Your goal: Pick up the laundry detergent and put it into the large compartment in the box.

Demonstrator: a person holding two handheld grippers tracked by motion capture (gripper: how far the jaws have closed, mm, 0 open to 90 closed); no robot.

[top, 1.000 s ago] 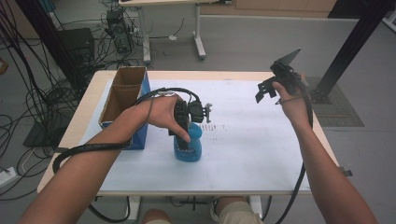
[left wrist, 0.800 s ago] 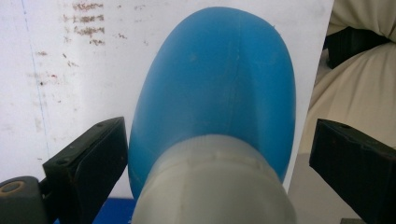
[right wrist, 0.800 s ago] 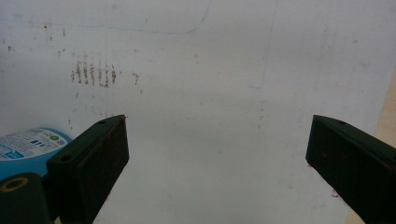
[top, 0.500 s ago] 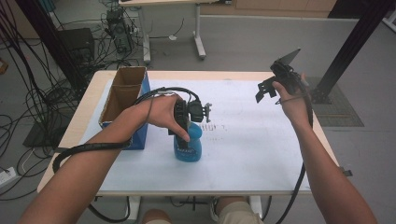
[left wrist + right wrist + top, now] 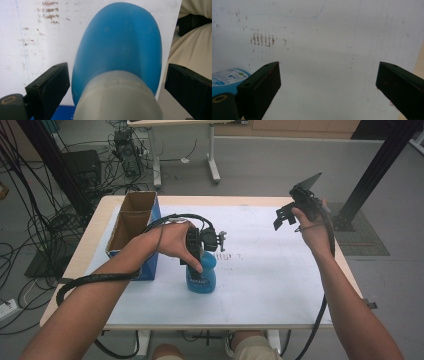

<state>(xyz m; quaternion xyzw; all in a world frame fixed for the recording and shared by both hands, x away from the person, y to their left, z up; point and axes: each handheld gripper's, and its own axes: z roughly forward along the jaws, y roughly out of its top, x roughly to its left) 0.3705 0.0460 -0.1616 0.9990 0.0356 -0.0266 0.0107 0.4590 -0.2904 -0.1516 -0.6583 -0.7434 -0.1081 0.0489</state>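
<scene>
Standing upright on the white sheet that covers the counter, a blue bottle with a pale grey cap is seen directly beneath the left gripper, which is pointed down over it. In the left gripper view the bottle is framed between the two black jaws, its cap nearest the camera and its rounded blue shoulders spreading out below. A gap is visible between each pad and the bottle, so nothing is gripped; the jaws are spread wide and have just been closing a little, with the bottle between them and not yet pressed. The left hand is wrapped around the gripper's body, and a black cable is looped back from it along the forearm.

Beyond that hand, to its outer side, an open cardboard box with a blue front is set on the counter, close to the bottle but apart from it.

Well away on the other side, the right gripper is held up in the air above the counter's far corner by the right hand. Its jaws are seen wide apart in the right gripper view, with nothing between them but the stained white sheet below; a corner of the bottle's label is caught at the lower left edge there.
</scene>
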